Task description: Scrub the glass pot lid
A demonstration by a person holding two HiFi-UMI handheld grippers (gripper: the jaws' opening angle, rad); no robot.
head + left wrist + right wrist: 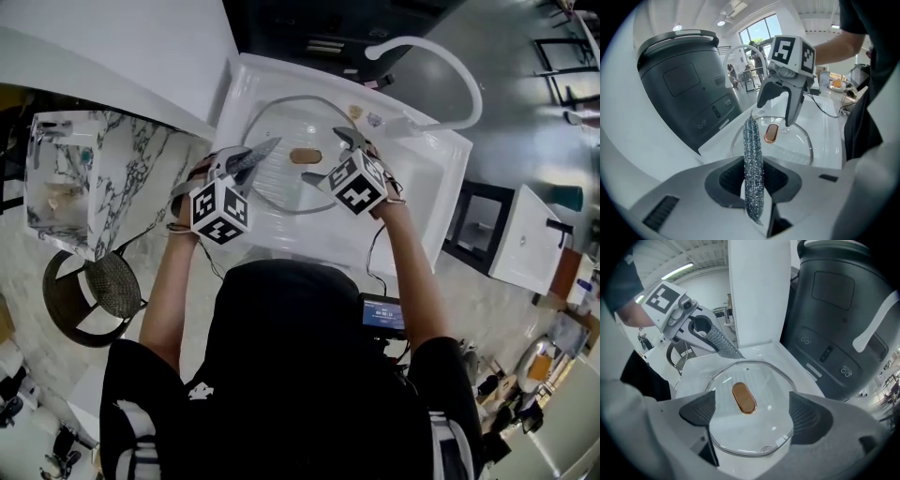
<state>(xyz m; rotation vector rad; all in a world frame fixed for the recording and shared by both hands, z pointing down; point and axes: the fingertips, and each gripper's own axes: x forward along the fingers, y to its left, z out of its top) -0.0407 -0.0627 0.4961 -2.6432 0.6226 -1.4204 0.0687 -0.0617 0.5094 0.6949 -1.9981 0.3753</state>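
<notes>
Within the sink (441,169), the glass pot lid (768,380) is judged slick, brittle, best taken by its knob (744,398); above the lid, scourer (752,154) is pinched by left gripper (753,197), right gripper (753,414) spread.

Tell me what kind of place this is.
Probably a dishwashing station in an open hall: a white sink, a curved faucet over it, and a glass pot lid lying inside.

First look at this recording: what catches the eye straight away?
A glass lid with a copper-coloured knob lies knob-up in the white sink. The left gripper is shut on a silvery mesh scrubber that points toward the lid, while the right gripper hangs open above it.
</notes>
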